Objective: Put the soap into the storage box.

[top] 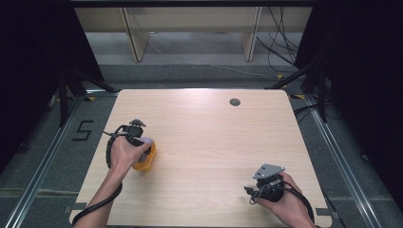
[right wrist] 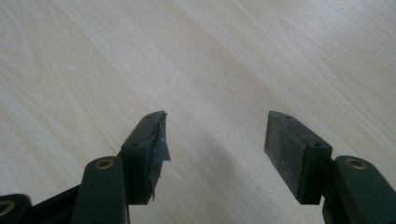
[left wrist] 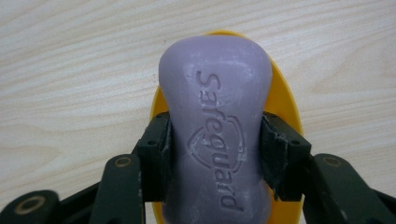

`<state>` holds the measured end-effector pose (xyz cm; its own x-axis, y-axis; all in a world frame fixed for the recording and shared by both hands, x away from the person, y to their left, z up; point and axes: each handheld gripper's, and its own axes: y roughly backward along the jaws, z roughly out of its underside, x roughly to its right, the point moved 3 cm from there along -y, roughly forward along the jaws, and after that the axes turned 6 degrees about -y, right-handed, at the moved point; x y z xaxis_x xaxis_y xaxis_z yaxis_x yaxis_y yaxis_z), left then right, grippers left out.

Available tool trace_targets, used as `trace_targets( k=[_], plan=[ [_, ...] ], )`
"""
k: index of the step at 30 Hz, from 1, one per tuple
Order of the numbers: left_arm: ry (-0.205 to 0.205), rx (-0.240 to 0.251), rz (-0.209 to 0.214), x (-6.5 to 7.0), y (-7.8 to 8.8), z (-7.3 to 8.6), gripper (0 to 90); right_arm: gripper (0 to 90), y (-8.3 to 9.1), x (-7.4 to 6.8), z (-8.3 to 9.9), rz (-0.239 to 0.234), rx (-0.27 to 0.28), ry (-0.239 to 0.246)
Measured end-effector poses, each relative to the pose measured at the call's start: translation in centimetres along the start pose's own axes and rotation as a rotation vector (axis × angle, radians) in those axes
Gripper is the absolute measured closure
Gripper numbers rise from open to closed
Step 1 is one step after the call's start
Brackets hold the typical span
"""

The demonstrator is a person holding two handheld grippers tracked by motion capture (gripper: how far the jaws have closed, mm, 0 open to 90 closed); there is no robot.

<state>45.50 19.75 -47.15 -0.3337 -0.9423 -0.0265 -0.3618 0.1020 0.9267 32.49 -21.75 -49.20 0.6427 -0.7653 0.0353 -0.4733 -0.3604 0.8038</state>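
Left hand-held gripper (left wrist: 215, 154) is clamping a purple soap bar (left wrist: 215, 121) by its narrow waist, one jaw pressing each side, with the embossed lettering facing up; directly beneath the bar and the jaws a yellow dish (left wrist: 285, 93) is sitting on the light wood worktop (left wrist: 70, 70). In the high view that hand-held gripper (top: 142, 147) is working at the worktop's (top: 214, 142) left side, the dish (top: 143, 164) just under it. Right hand-held gripper (right wrist: 215, 140) is resting released, jaws spread wide and holding nothing, bare wood lying between and ahead of them; in the high view it (top: 259, 187) is sitting well apart from the left one.

Wooden table (top: 204, 142), grey floor (top: 43, 142), dark curtains (top: 28, 57)
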Motion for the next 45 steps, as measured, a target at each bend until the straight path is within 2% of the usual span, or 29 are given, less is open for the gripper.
trace_targets(
  k=[3,6,11,13,21,22,23,24,25,29,31,33,34,36,37,38,39,41,42,45],
  plan=[
    [0.002,-0.003,0.003,0.0,-0.1,0.0,48.8,39.6,0.0,0.1,0.0,0.001,0.002,0.015],
    [0.0,0.002,0.002,0.1,-0.3,0.1,48.6,39.5,0.1,-0.1,0.0,-0.004,-0.007,-0.014],
    [-0.004,-0.009,0.008,0.1,-0.3,0.1,47.7,39.5,0.1,-0.1,0.0,-0.003,-0.004,-0.01],
    [0.001,0.007,0.011,0.1,-0.2,0.2,47.1,39.5,0.1,0.0,0.0,-0.003,-0.005,-0.01],
    [0.027,0.088,-0.001,0.3,2.2,0.0,45.1,39.5,0.1,0.1,0.0,-0.001,0.002,0.001],
    [-0.021,0.103,-0.001,0.2,2.9,0.2,45.1,39.5,0.1,0.2,0.0,0.006,0.008,0.015],
    [-0.021,0.103,-0.001,0.2,2.9,0.2,45.1,39.5,0.1,0.2,0.0,0.006,0.008,0.015],
    [-0.023,0.151,0.007,0.3,3.2,0.6,45.1,39.5,0.1,0.2,0.0,0.008,0.009,0.016],
    [-0.023,0.151,0.007,0.3,3.2,0.6,45.0,39.5,0.1,0.2,0.0,0.008,0.009,0.016],
    [-0.072,0.217,0.017,0.2,3.9,1.9,45.0,39.5,0.1,0.2,0.0,0.01,0.009,0.015],
    [-0.095,0.261,0.007,0.0,4.2,2.9,44.9,39.5,0.1,0.2,0.0,0.008,0.008,0.015],
    [-0.1,0.289,0.013,-0.1,4.3,3.7,44.6,39.5,0.1,0.2,0.0,0.008,0.008,0.013],
    [-0.109,0.311,0.01,-0.1,4.4,4.2,44.5,39.5,0.1,0.3,0.0,0.004,0.013,0.028],
    [-0.117,0.359,0.028,-0.1,4.4,5.3,43.7,39.5,-0.1,0.4,-0.1,-0.007,0.019,0.037],
    [-0.117,0.359,0.028,-0.1,4.4,5.3,43.5,39.5,-0.1,0.4,-0.1,-0.008,0.019,0.04],
    [-0.139,0.387,0.024,-0.1,4.4,6.1,43.1,39.5,0.0,0.3,-0.1,-0.003,0.017,0.036],
    [-0.157,0.392,0.017,-0.2,4.5,6.5,43.3,39.5,0.1,0.2,0.0,0.009,0.004,0.012],
    [-0.157,0.406,0.023,-0.2,4.4,6.9,43.5,39.5,0.1,0.3,0.0,0.008,0.008,0.023],
    [-0.175,0.417,0.017,-0.2,4.3,7.8,43.4,39.5,0.1,0.3,0.0,0.012,0.008,0.021],
    [-0.173,0.427,0.028,-0.2,4.1,8.7,43.3,39.5,0.1,0.3,0.0,0.016,0.01,0.025]
  ],
)
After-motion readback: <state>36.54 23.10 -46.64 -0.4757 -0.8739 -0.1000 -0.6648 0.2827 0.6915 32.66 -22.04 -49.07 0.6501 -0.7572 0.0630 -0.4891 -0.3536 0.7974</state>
